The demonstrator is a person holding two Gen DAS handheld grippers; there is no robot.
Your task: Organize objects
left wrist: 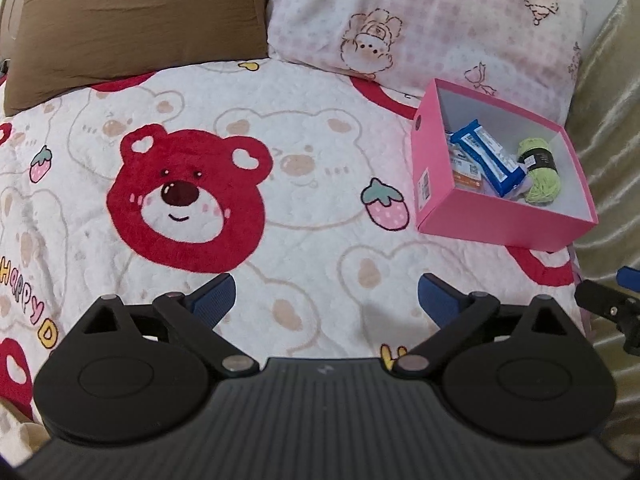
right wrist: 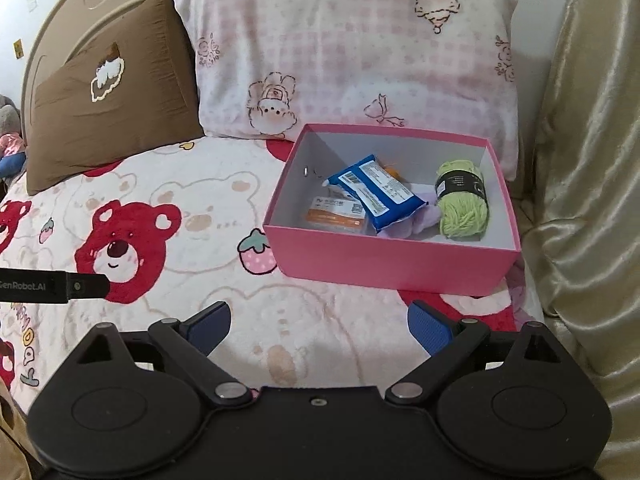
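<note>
Jaws on both grippers stand spread wide with nothing between them: the left gripper and the right gripper hang over bare blanket, holding nothing.

I find the pink box ahead of the right jaws and slightly to their right, near them; from the left jaws it sits well off to the right and further ahead. Inside it lie a blue packet, an orange packet partly under the blue one, a green yarn ball against the right wall, and something pale purple, which I cannot identify.

No loose object shows on the bear-print blanket around either pair of jaws, so I judge the sorting close to done.

Risks noted:
- The box rests on soft bedding near the bed's right edge, beside the draped gold fabric. A push on its near wall could tip or slide it.
- The two grippers are close together; the right one's tip shows at the left view's right edge, so they could collide.
- The blue packet leans high and may snag descending jaws.
</note>
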